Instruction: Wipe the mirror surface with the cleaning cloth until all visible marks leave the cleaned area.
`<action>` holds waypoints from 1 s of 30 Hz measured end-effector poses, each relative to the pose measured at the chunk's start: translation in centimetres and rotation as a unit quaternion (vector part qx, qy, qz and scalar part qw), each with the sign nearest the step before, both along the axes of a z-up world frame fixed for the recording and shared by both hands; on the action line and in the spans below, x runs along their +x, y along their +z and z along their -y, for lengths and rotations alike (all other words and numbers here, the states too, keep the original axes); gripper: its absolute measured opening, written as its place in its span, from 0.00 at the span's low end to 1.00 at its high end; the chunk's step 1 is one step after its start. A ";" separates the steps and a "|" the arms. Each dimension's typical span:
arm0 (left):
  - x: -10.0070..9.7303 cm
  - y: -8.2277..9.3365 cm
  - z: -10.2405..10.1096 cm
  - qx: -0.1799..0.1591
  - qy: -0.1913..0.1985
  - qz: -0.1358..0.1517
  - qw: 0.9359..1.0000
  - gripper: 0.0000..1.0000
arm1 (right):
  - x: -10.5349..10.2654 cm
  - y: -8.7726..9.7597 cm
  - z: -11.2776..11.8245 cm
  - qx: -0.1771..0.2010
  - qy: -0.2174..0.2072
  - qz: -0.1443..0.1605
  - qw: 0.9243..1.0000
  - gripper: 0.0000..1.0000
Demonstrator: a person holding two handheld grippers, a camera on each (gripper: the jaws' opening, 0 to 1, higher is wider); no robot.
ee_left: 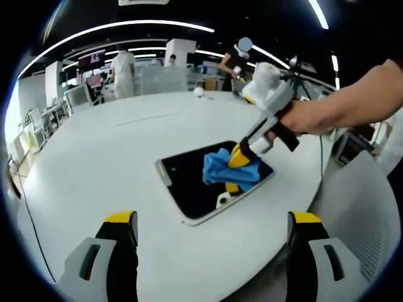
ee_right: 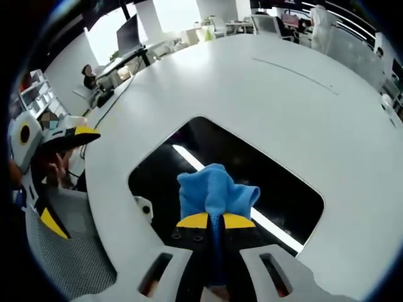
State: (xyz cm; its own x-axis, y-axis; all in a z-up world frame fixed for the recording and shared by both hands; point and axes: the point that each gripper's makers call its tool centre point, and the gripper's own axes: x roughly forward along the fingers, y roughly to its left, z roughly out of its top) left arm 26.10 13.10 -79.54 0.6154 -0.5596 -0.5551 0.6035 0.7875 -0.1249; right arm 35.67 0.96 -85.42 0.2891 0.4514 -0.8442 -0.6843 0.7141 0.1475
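Note:
A dark rectangular mirror [ee_left: 189,182] with a pale frame lies flat on the white round table [ee_left: 126,138]. My right gripper [ee_left: 238,158] is shut on a blue cleaning cloth [ee_left: 221,168] and presses it onto the mirror's right part. In the right gripper view the cloth [ee_right: 214,192] bunches just ahead of my yellow-tipped right gripper [ee_right: 215,220], over the mirror [ee_right: 252,176], which reflects a ceiling light strip. My left gripper [ee_left: 213,221] hovers near the table's front edge, open, with nothing between its fingers. It appears again as the left gripper [ee_right: 56,176] at the left of the right gripper view.
A person's forearm [ee_left: 352,107] holds the right gripper from the right. A mesh chair [ee_left: 365,220] stands beside the table at the lower right. A small white object [ee_left: 199,92] lies at the table's far edge. Desks, monitors and people stand in the background.

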 end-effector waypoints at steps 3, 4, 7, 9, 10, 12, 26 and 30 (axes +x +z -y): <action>0.0 0.0 0.0 0.000 0.002 0.000 1.000 0.99 | 0.3 0.0 0.0 0.000 0.003 0.000 1.000 0.01; 0.0 0.0 -0.1 0.000 0.002 0.000 1.000 0.99 | 0.4 0.0 0.0 -0.001 0.004 0.001 1.000 0.01; 0.0 0.0 -0.1 0.000 0.003 -0.001 1.000 0.99 | 0.6 0.1 0.0 -0.002 0.005 0.003 1.000 0.01; 0.1 -0.1 -0.1 0.000 0.004 -0.001 1.000 0.99 | 0.8 0.1 0.0 -0.003 0.005 0.003 1.000 0.01; 0.1 -0.1 -0.1 0.000 0.004 -0.001 1.000 0.99 | 1.0 0.1 0.0 -0.003 0.006 0.003 1.000 0.01; 0.1 -0.1 -0.2 0.000 0.005 -0.001 1.000 0.99 | 1.3 0.0 0.1 -0.003 0.005 0.004 1.000 0.01; 0.1 0.0 -0.3 -0.002 0.008 0.000 1.000 0.99 | 3.7 0.0 0.3 0.000 -0.002 0.011 1.000 0.01; 0.2 0.0 -0.3 -0.003 0.009 0.000 1.000 0.99 | 4.4 0.1 0.2 -0.006 0.001 0.016 1.000 0.01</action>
State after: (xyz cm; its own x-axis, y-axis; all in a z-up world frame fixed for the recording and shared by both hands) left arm 26.26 13.35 -79.54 0.6247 -0.5518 -0.5526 0.5893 0.7974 -0.1300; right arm 40.12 0.73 -85.35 0.3141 0.4428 -0.8398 -0.6903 0.7138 0.1181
